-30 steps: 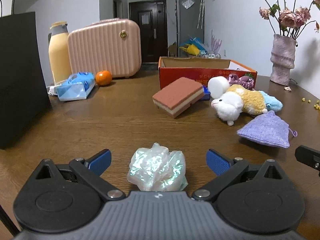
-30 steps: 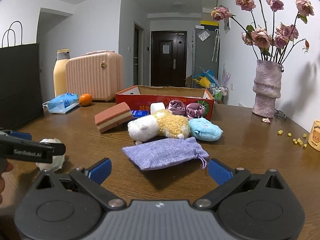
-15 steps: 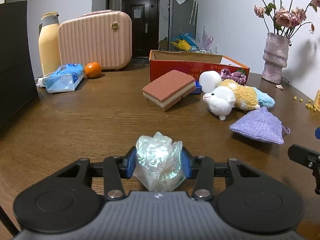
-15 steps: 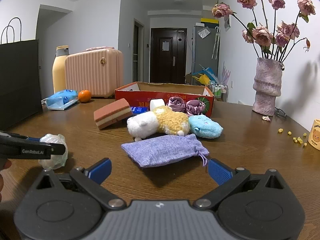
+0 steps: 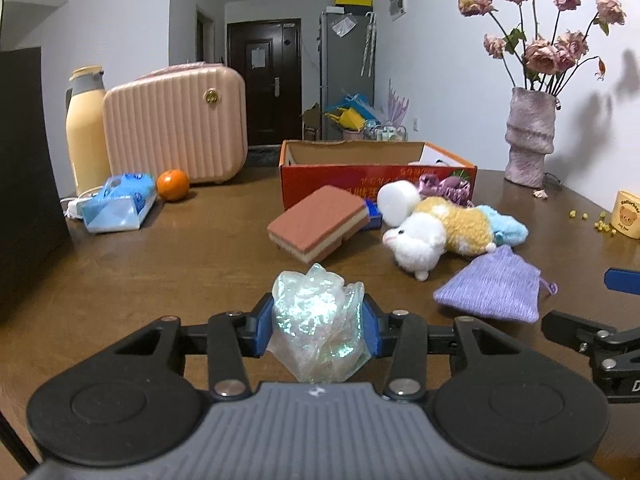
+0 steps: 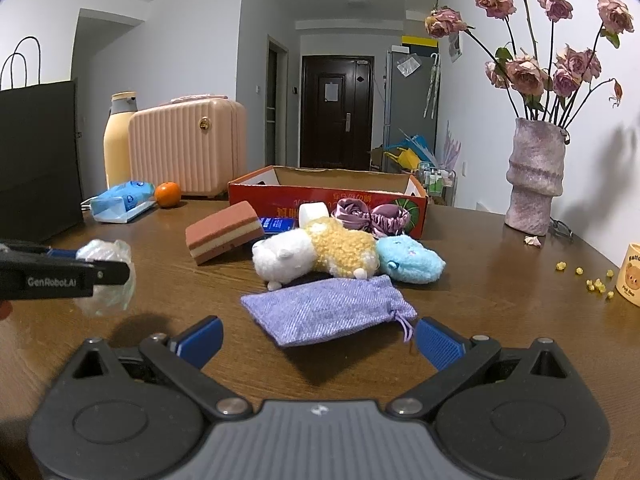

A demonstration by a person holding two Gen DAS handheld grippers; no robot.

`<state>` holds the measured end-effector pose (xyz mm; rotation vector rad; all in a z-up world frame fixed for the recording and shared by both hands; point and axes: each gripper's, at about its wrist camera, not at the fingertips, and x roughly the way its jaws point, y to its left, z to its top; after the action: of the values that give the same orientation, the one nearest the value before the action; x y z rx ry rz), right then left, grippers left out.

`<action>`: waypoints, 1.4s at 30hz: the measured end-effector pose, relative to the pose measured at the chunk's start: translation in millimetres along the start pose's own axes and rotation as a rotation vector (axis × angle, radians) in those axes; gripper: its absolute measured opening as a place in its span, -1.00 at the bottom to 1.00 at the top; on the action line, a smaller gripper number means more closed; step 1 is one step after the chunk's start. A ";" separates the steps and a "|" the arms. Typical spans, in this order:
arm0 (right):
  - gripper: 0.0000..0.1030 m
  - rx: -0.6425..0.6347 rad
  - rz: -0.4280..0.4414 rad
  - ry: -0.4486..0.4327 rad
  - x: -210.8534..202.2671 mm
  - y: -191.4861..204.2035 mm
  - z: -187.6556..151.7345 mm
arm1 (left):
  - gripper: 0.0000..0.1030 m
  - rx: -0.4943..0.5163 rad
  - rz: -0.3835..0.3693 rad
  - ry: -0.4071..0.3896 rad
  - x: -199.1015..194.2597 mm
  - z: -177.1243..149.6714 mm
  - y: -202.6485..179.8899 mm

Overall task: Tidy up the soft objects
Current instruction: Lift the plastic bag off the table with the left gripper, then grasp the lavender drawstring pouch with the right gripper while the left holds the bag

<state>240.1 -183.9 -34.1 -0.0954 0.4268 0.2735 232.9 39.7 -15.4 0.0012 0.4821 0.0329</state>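
Observation:
My left gripper (image 5: 317, 330) is shut on a crumpled iridescent plastic ball (image 5: 316, 320) and holds it above the table; it also shows in the right wrist view (image 6: 105, 276). My right gripper (image 6: 318, 344) is open and empty, just before a purple cloth pouch (image 6: 326, 310) that also shows in the left wrist view (image 5: 490, 290). Beyond lie a white-and-yellow plush (image 6: 316, 250), a blue plush (image 6: 408, 260), a layered sponge (image 6: 226, 232) and purple satin scrunchies (image 6: 370, 214). An open red cardboard box (image 6: 328, 196) stands behind them.
A black paper bag (image 6: 38, 160) stands at the left. A pink case (image 6: 188, 152), a yellow flask (image 6: 116, 136), a tissue pack (image 6: 122, 200) and an orange (image 6: 167, 194) are at the back left. A vase of flowers (image 6: 534, 176) and a cup (image 6: 630, 274) are at the right.
My left gripper closed on the plastic ball and lifted it off the table. My right gripper stayed open and moved slightly closer to the purple pouch.

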 end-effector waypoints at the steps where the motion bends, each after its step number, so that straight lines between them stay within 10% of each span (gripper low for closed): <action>1: 1.00 -0.004 -0.002 0.001 0.9 -0.1 1.4 | -0.13 0.003 -0.003 -0.003 0.4 2.1 -0.7; 42: 1.00 0.020 -0.002 0.251 131.7 -15.9 34.1 | -0.13 -0.001 0.010 -0.008 71.8 41.8 14.7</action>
<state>373.2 -162.2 -58.0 -0.1116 0.6787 0.2561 315.4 57.0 -11.5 0.0023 0.4742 0.0428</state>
